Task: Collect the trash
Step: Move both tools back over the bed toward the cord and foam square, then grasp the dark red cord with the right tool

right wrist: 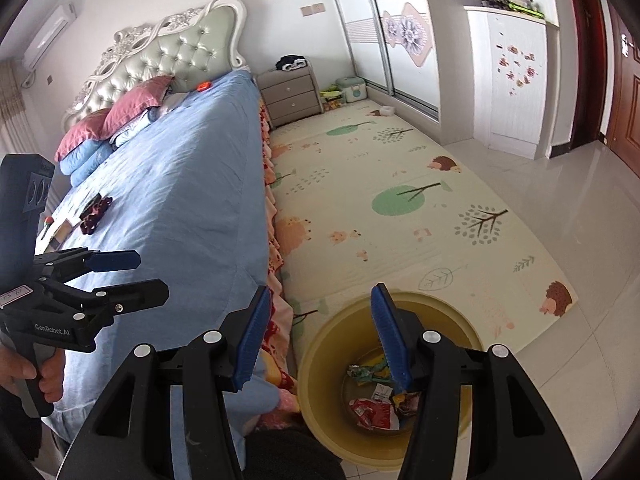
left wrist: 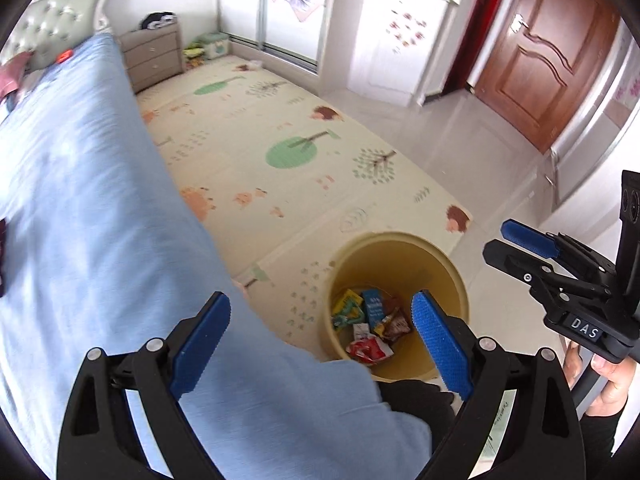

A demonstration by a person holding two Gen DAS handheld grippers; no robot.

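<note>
A yellow waste bin [left wrist: 400, 238] [right wrist: 440, 304] stands on the floor beside the bed, with several snack wrappers [left wrist: 370, 320] [right wrist: 372, 408] lying in its bottom. My left gripper [left wrist: 320, 340] [right wrist: 150, 276] is open and empty, hovering over the bed's edge next to the bin. My right gripper [right wrist: 320, 336] [left wrist: 500, 240] is also open with nothing between its pads, held above the bin's near side. On the blue bedsheet [right wrist: 192, 184] a dark red wrapper [right wrist: 94, 210] lies far left, with other small litter [right wrist: 60, 234] beside it.
A patterned play mat [right wrist: 400, 208] covers the floor right of the bed. A grey nightstand [right wrist: 292, 96] sits at the bed's head, pillows [right wrist: 116, 116] on the bed. White cabinet [right wrist: 516, 80] and brown door [left wrist: 548, 52] stand far right. A hand [right wrist: 36, 372] holds the left gripper's handle.
</note>
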